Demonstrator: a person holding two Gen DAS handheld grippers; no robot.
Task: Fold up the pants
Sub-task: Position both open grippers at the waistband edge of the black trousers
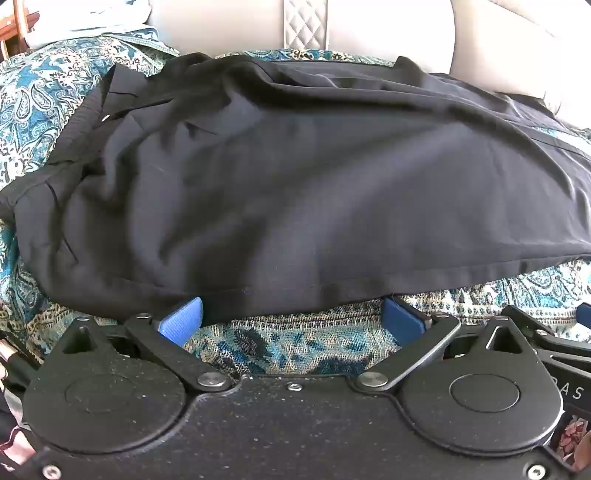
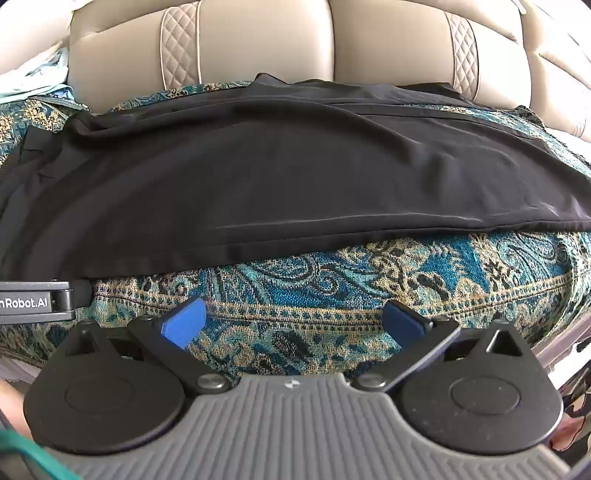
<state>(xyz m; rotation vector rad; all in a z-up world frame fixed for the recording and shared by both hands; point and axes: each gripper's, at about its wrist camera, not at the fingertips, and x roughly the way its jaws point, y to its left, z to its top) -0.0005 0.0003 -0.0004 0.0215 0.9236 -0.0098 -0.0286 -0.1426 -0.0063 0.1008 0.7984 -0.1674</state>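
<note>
A beige leather sofa back [image 2: 266,44] with quilted diamond-stitched strips [image 2: 177,48] rises behind a seat covered by a teal and gold paisley throw [image 2: 369,280], with pale blue cloth [image 1: 103,22] bunched at the far left corner in bright daylight.

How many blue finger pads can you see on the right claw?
2. One pad sits at the left, the other at the right, spread wide apart over the paisley cover, short of the black pants.
</note>
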